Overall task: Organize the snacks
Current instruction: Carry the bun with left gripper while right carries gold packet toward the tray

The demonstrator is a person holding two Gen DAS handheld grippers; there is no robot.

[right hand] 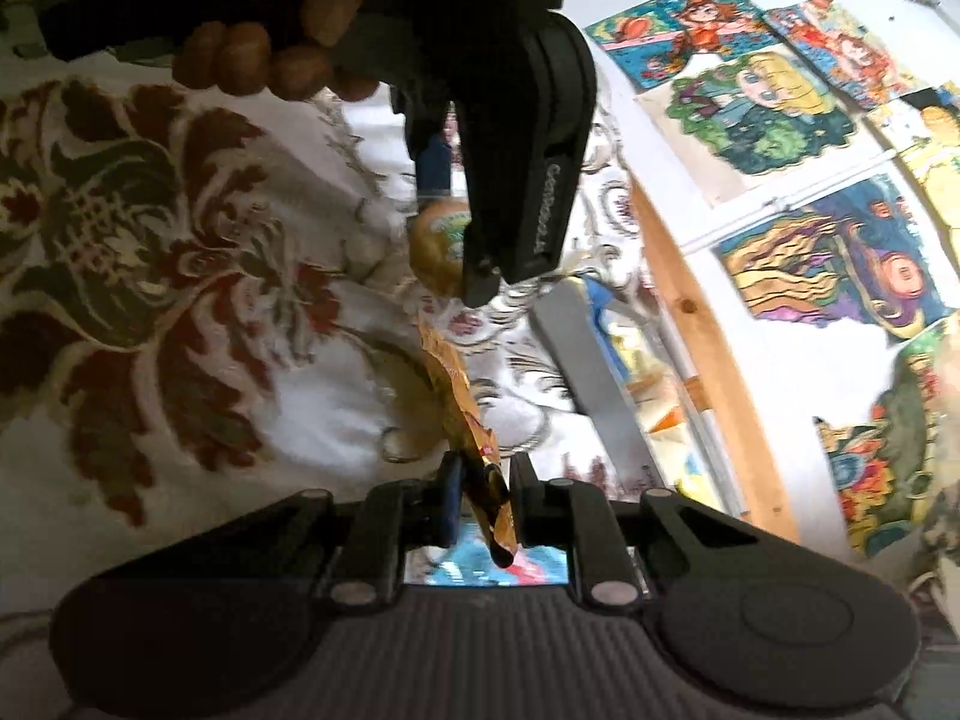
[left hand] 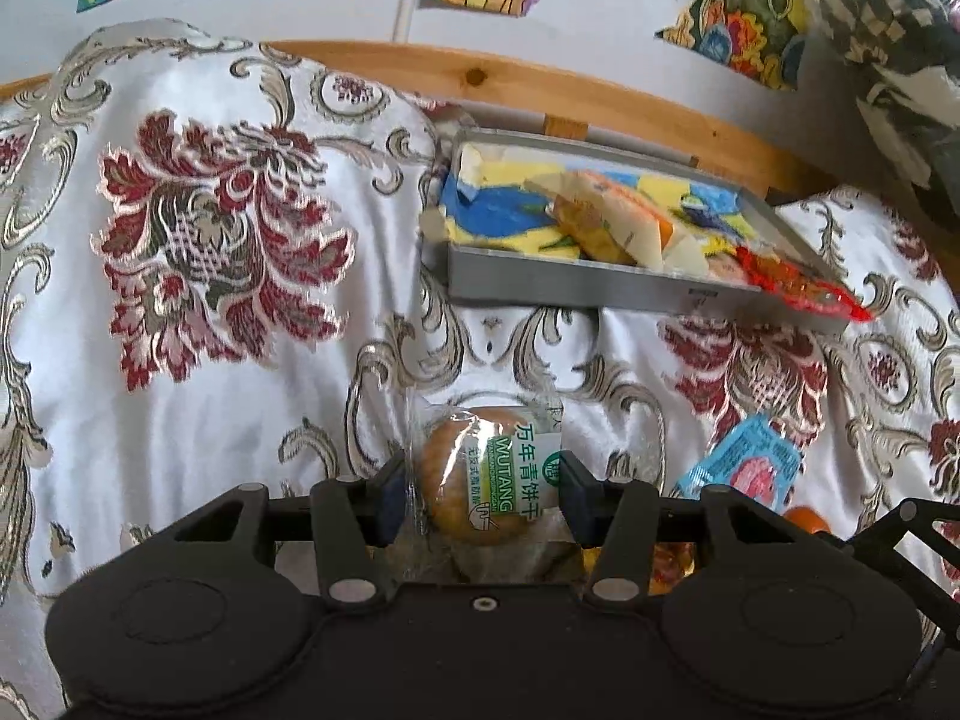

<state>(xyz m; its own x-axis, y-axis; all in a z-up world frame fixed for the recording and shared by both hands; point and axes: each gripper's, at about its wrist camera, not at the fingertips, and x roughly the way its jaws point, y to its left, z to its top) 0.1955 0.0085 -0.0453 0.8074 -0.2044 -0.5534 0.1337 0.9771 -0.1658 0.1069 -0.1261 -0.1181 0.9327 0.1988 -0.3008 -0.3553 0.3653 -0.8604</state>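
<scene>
My left gripper [left hand: 477,489] is shut on a clear-wrapped round biscuit pack [left hand: 480,474] with a green and white label, held above the patterned cloth. Ahead to the right lies a grey tray [left hand: 576,288] lined with blue and yellow paper, holding an orange-wrapped snack [left hand: 606,222] and a red packet [left hand: 798,285] that hangs over its right corner. In the right wrist view my right gripper [right hand: 485,504] is shut on a thin orange-gold wrapper [right hand: 474,438]. The left gripper with the biscuit pack [right hand: 435,246] shows above it, held by a hand [right hand: 270,54].
A light blue and pink packet [left hand: 750,462] and an orange item [left hand: 807,519] lie on the floral cloth [left hand: 210,240] to the right of the left gripper. A wooden rail [left hand: 540,90] runs behind the tray. Coloured drawings [right hand: 780,108] hang on the wall.
</scene>
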